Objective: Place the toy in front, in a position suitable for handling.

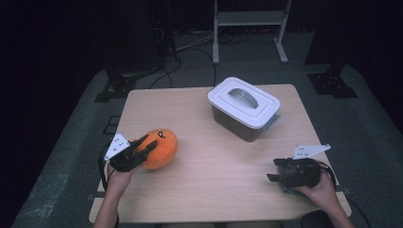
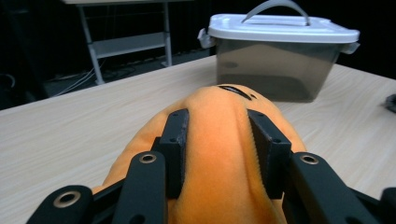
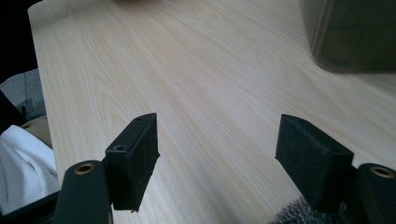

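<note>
An orange plush toy point(image 1: 161, 147) with a dark face mark lies on the left part of the wooden table point(image 1: 209, 156). My left gripper point(image 1: 145, 148) is shut on the orange plush toy point(image 2: 219, 140), and both jaws press into its soft body. A grey storage box point(image 1: 243, 108) with a white lid and handle stands at the back middle of the table, its lid on. The same box point(image 2: 280, 60) rises just beyond the toy in the left gripper view. My right gripper point(image 1: 274, 170) rests low at the front right, open, with bare table between its jaws point(image 3: 217, 140).
A metal stand point(image 1: 249, 28) and cables lie on the floor behind the table. Dark equipment legs stand at both back corners. A white cloth point(image 3: 23, 163) shows past the table edge in the right gripper view. Bare wood spreads between the two grippers.
</note>
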Action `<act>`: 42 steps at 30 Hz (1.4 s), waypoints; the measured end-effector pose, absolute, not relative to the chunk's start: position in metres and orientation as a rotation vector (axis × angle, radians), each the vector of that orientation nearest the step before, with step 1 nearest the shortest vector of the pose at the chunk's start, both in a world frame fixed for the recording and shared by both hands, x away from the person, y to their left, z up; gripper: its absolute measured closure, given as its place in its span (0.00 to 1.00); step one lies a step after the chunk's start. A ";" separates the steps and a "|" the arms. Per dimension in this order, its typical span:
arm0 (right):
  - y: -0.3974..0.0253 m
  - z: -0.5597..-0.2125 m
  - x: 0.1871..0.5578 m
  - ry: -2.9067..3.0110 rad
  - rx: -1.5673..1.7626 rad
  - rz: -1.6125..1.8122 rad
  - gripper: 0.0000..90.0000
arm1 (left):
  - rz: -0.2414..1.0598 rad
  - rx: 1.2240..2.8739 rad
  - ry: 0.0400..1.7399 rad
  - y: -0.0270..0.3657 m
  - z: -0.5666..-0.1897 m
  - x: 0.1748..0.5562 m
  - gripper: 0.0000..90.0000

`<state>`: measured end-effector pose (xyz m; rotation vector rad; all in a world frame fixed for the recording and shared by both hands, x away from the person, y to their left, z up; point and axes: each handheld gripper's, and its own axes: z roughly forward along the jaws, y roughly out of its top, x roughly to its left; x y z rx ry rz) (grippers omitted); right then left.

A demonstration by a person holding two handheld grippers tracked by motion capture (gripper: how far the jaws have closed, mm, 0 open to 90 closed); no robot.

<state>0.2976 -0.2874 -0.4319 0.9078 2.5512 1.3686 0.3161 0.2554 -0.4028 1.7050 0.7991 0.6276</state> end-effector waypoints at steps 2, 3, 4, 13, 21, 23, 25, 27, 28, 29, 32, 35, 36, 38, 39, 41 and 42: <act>-0.287 -0.432 0.298 2.552 0.910 1.368 0.32 | 0.624 1.701 0.799 0.254 -0.402 0.316 0.69; -0.287 -0.432 0.298 2.552 0.910 1.368 0.32 | 0.618 1.703 0.791 0.252 -0.401 0.315 0.69; -0.287 -0.432 0.298 2.550 0.907 1.369 0.32 | 0.610 1.698 0.782 0.249 -0.398 0.313 0.69; -0.288 -0.432 0.298 2.544 0.905 1.376 0.32 | 0.594 1.689 0.737 0.236 -0.391 0.308 0.69; -0.288 -0.432 0.298 2.542 0.905 1.375 0.32 | 0.573 1.711 0.708 0.224 -0.390 0.307 0.69; -0.288 -0.432 0.298 2.542 0.905 1.375 0.32 | 0.570 1.712 0.701 0.223 -0.389 0.307 0.69; -0.288 -0.432 0.298 2.543 0.904 1.375 0.32 | 0.562 1.713 0.692 0.220 -0.388 0.305 0.69; -0.288 -0.432 0.298 2.544 0.904 1.374 0.32 | 0.556 1.717 0.679 0.216 -0.387 0.304 0.69; -0.288 -0.432 0.298 2.543 0.903 1.375 0.32 | 0.556 1.722 0.672 0.214 -0.387 0.304 0.69; -0.288 -0.432 0.298 2.543 0.903 1.374 0.32 | 0.555 1.727 0.665 0.212 -0.386 0.303 0.69; -0.287 -0.432 0.298 2.543 0.902 1.372 0.32 | 0.546 1.735 0.641 0.205 -0.386 0.303 0.69; -0.287 -0.432 0.298 2.543 0.900 1.372 0.32 | 0.535 1.741 0.625 0.198 -0.385 0.302 0.69; -0.287 -0.432 0.298 2.543 0.901 1.372 0.32 | 0.531 1.743 0.615 0.196 -0.385 0.302 0.69; -0.288 -0.432 0.298 2.542 0.901 1.373 0.32 | 0.530 1.742 0.612 0.194 -0.385 0.302 0.69; -0.288 -0.432 0.298 2.542 0.901 1.373 0.32 | 0.527 1.747 0.606 0.192 -0.385 0.301 0.69; -0.288 -0.432 0.298 2.543 0.901 1.373 0.32 | 0.501 1.751 0.592 0.187 -0.384 0.302 0.69; -0.288 -0.432 0.298 2.544 0.901 1.371 0.32 | 0.499 1.755 0.589 0.185 -0.385 0.301 0.69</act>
